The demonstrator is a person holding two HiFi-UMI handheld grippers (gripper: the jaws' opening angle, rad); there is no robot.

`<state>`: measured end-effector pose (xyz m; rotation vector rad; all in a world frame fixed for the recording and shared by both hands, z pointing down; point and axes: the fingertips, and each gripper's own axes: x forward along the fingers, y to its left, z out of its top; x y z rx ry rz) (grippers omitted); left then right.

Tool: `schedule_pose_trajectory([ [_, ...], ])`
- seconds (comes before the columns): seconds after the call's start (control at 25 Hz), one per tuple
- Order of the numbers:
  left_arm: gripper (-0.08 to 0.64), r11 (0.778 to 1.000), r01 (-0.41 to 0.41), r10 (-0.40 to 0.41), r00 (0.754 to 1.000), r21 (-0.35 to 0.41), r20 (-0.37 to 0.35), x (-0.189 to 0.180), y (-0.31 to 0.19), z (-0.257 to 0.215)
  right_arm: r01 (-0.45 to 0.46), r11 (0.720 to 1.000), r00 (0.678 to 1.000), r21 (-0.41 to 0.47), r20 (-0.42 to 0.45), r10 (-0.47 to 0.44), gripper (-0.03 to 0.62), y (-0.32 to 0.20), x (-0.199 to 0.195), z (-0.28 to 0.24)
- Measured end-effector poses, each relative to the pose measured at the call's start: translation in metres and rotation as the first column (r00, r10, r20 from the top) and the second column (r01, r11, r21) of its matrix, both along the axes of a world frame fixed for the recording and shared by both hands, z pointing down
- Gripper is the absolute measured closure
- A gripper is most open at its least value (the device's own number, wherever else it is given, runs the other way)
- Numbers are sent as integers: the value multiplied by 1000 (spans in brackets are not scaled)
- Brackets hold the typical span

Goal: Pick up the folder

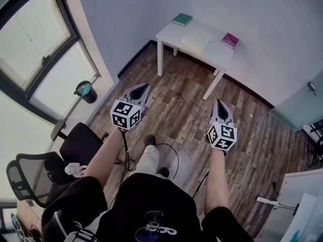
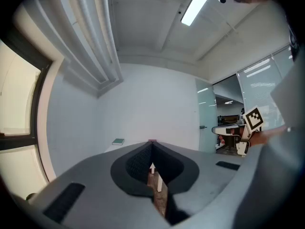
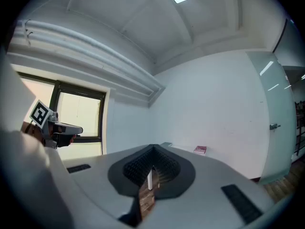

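Observation:
A pale folder [image 1: 197, 38] lies flat on the small white table [image 1: 216, 53] in the far corner, between a teal book [image 1: 182, 19] and a purple book [image 1: 230, 41]. Both grippers hang in the air over the wooden floor, well short of the table. My left gripper [image 1: 142, 88] is shut with nothing in it, and so is my right gripper [image 1: 220, 104]. In the left gripper view the shut jaws hide the table top except for the teal book [image 2: 118, 141]. The right gripper view shows the purple book [image 3: 200, 150] past its shut jaws.
A black mesh office chair [image 1: 28, 178] and a black seat [image 1: 81, 145] stand at the left by the big window. A dark bin [image 1: 86, 91] sits near the wall. Cables [image 1: 169, 158] trail across the floor. A glass door [image 1: 303, 107] is at the right.

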<state>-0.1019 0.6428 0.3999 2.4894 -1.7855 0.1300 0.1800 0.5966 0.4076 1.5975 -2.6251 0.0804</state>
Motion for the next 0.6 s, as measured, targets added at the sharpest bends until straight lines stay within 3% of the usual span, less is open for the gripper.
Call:
schedule_pose_trajectory([
  [0.32,538,1000,-8,8,1000,-12,-11,-9,-24,9,11,1000,1000,-17,15,-11,569,-21,-10,8],
  [0.6,538,999,-21,20,1000,-35,-18,-26,-76,22,-7,1000,1000,-21,6,7,569,-70,-25,13],
])
